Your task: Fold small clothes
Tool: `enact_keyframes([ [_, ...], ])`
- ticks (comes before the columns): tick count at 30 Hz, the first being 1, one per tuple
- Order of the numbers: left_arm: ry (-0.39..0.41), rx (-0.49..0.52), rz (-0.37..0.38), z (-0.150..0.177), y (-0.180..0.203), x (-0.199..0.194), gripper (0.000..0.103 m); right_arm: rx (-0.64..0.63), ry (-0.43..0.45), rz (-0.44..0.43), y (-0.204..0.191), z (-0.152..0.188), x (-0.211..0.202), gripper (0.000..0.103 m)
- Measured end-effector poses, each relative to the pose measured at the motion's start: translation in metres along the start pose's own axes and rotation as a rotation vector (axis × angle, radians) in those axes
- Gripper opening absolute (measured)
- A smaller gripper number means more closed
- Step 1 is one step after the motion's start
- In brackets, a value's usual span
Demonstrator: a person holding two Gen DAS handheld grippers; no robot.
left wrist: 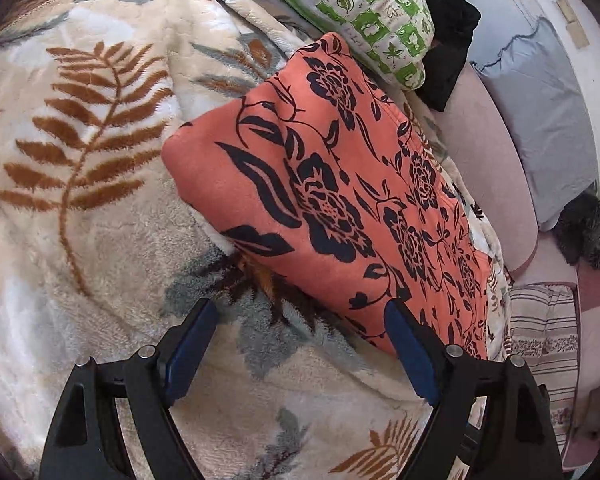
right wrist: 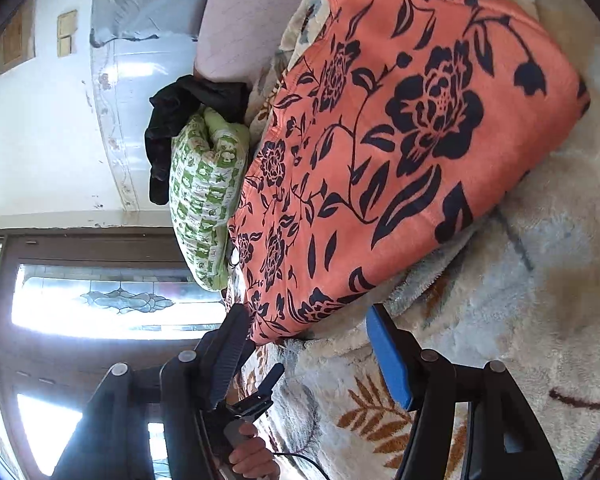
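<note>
Fleece fills my left wrist view: a plush cream blanket (left wrist: 100,200) with rust fern prints, and on it a folded orange garment (left wrist: 340,200) with black flowers, lying from centre toward 5 o'clock. My left gripper (left wrist: 302,312) gapes wide, holding nothing; its right finger (left wrist: 410,350) sits at the garment's near edge. A green-checked pillow (left wrist: 372,12) lies at 1 o'clock.

Right wrist view: the garment (right wrist: 400,152) spreads from centre to 1 o'clock. My right gripper (right wrist: 306,330) is wide open and empty, straddling its near corner. A stained-glass window (right wrist: 116,300) glows at 9 o'clock.
</note>
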State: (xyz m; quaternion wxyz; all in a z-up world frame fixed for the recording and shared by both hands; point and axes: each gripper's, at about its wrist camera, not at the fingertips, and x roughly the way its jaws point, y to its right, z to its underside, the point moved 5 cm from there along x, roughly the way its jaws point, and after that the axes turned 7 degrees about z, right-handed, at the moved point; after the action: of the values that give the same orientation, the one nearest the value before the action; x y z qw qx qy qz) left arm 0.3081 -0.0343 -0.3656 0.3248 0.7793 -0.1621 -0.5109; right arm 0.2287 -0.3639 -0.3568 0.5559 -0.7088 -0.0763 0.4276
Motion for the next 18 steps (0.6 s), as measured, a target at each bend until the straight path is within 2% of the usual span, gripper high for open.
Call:
enact_keyframes([
  [5,0.009,-0.065,0.051,-0.017,-0.006,0.007,0.085,0.032,-0.037,-0.008,-0.008,0.002,0.038,0.065],
  [7,0.003,-0.081,0.067,-0.02,-0.008,0.007,0.084,0.051,-0.076,0.019,-0.009,0.007,0.058,0.065],
  [8,0.002,-0.084,0.072,-0.022,-0.009,0.008,0.083,0.056,-0.092,0.031,-0.009,0.01,0.067,0.065],
  [9,0.002,-0.087,0.077,-0.025,-0.009,0.007,0.076,0.054,-0.097,0.043,-0.009,0.012,0.073,0.065],
  [11,0.0,-0.107,0.079,-0.03,-0.014,0.009,0.066,0.03,-0.077,0.061,-0.016,0.011,0.077,0.065],
  [14,0.003,-0.16,0.116,-0.035,-0.02,0.01,0.065,0.05,-0.016,0.074,-0.013,-0.002,0.069,0.065],
  [18,0.02,-0.155,0.13,-0.038,-0.016,-0.002,0.065,0.168,0.139,0.05,0.012,-0.029,0.036,0.064],
])
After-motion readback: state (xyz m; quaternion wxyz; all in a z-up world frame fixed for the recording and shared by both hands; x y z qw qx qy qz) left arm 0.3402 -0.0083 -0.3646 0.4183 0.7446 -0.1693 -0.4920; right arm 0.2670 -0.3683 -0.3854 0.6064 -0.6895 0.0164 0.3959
